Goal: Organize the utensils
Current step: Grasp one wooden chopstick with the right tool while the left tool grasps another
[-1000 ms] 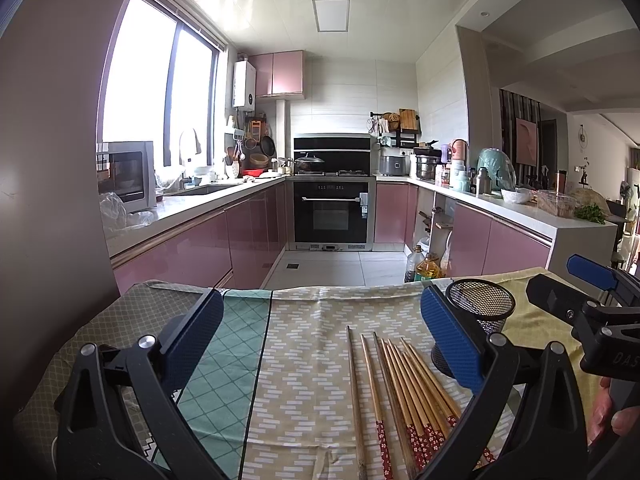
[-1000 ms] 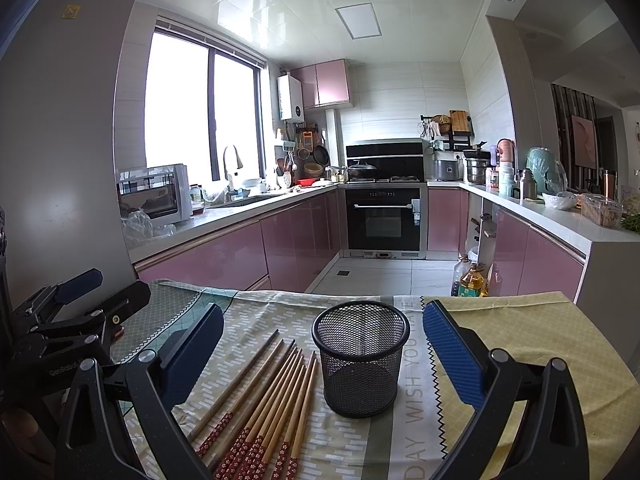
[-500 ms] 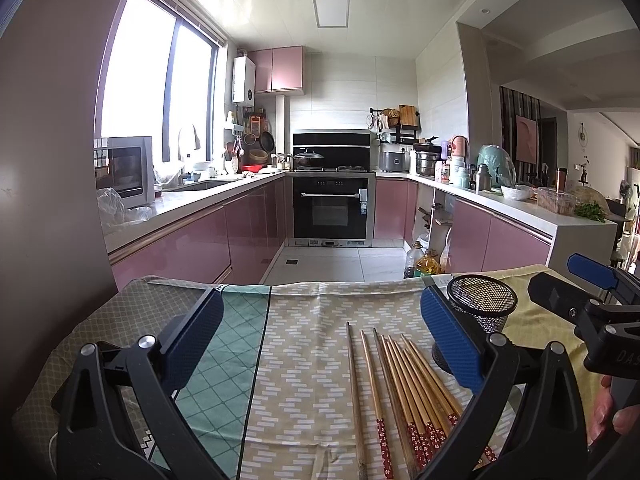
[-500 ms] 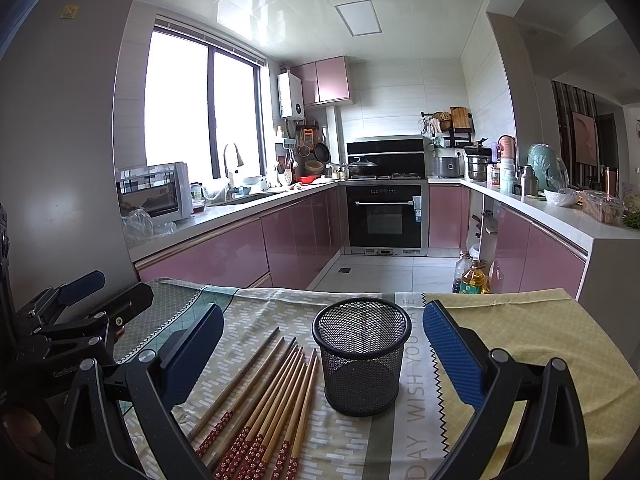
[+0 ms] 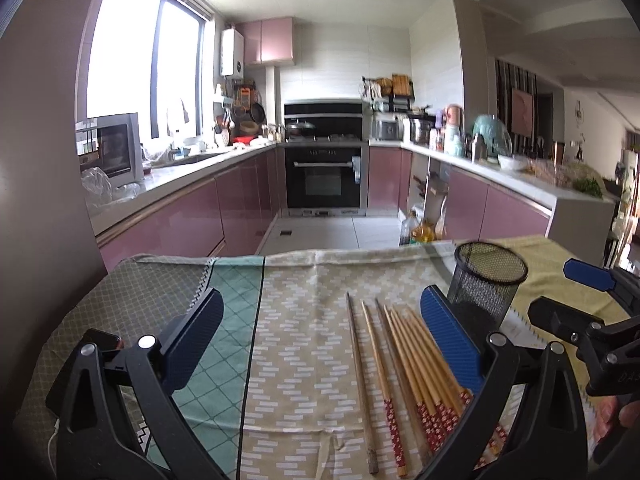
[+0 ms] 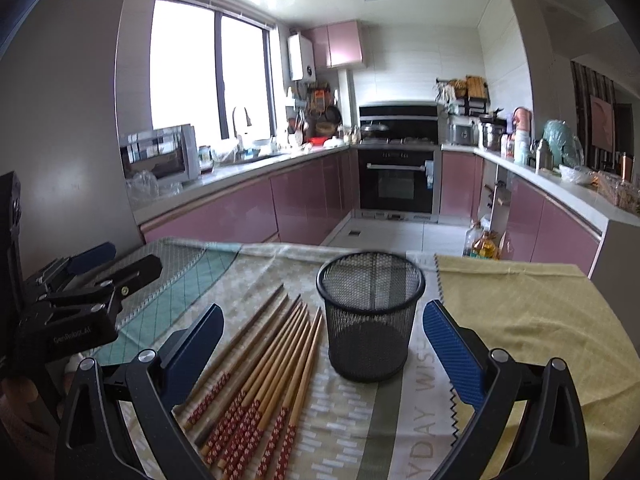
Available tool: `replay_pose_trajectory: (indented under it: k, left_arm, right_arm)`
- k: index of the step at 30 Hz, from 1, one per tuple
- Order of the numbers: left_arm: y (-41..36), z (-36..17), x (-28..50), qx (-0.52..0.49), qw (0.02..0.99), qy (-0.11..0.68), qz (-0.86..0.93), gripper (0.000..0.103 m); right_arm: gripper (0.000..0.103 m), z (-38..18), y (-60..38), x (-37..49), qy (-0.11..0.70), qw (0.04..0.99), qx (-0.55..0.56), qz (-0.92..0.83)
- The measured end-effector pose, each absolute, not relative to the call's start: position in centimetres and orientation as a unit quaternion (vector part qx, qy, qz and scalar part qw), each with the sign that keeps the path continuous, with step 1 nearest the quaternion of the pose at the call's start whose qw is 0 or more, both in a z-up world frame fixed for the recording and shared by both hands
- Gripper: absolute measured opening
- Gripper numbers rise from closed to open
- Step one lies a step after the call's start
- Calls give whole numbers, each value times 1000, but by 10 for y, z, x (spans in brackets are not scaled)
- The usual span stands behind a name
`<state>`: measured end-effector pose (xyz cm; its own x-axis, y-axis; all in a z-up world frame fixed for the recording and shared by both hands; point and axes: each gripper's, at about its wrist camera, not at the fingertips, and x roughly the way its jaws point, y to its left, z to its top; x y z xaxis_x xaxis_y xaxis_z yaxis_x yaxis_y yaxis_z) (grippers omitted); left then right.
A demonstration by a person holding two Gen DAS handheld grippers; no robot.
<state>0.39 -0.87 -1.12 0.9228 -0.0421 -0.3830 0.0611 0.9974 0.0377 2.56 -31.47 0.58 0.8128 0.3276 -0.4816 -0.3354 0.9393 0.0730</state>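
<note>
Bamboo chopsticks (image 6: 264,364) lie loose in a fanned row on the cloth-covered table (image 6: 532,312), approx. mid-width & toward the near edge, tips pointing at the far edge, red-patterned butt ends nearest the cameras. Black mesh cup (image 6: 370,316) stands upright just beside them on the right, apart from the outermost stick, empty as far as the mesh shows.

Left hand-held gripper (image 5: 320,344): jaws wide apart, nothing between them, hovering over the cloth w/ the sticks under its right pad. Right hand-held gripper (image 6: 322,350): also spread wide & empty, framing the cup and the right part of the row.

Handling, judged from looks: sticks are light, stiff, thin, prob. smooth-lacquered, so they'll roll & slip sideways on a pinch. They sit touching each other, so closing on one likely drags a neighbour. Best hold approx. mid-shaft or a bit toward the thicker patterned end, pads across the shaft, firm squeeze; grabbing near the tip would let the stick pivot & droop. The lone stick at the left of the row, lying apart from the rest, looks easiest to start with. Cup is light wire mesh, no visible weight in it; a stick knocking the rim could tip or shove it, so drop in near-vertical, tip first.
</note>
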Motion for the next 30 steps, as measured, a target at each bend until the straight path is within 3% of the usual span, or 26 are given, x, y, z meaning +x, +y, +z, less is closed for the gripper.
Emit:
replay_pose_trajectory:
  k: [3,6,12,14,16,23,30]
  left_arm:
    - [-10,-22,17,34,972,231,-36,97]
    - [-8,-36,34,36,960,274,-44,97]
    - [-7,-65,63,46,938,339,-58,82]
    - [-10,-72,71,53,931,356,-62,72]
    - [-13,-80,77,57,926,367,-69,69]
    - [-25,-98,101,71,905,410,-83,56]
    - [-31,-104,120,70,895,431,-93,45]
  right_arm:
    - [95,-7,-309,33,291,937,-14,190]
    - [82,-22,-303,42,334,922,-20,196]
    - [58,-48,-297,64,398,895,-10,201]
    - [48,-54,-295,68,411,890,-6,200]
    - [43,-56,-295,72,421,885,-5,197]
    - [31,-65,-286,81,440,878,-20,188]
    - [31,-69,-275,89,442,878,-49,178]
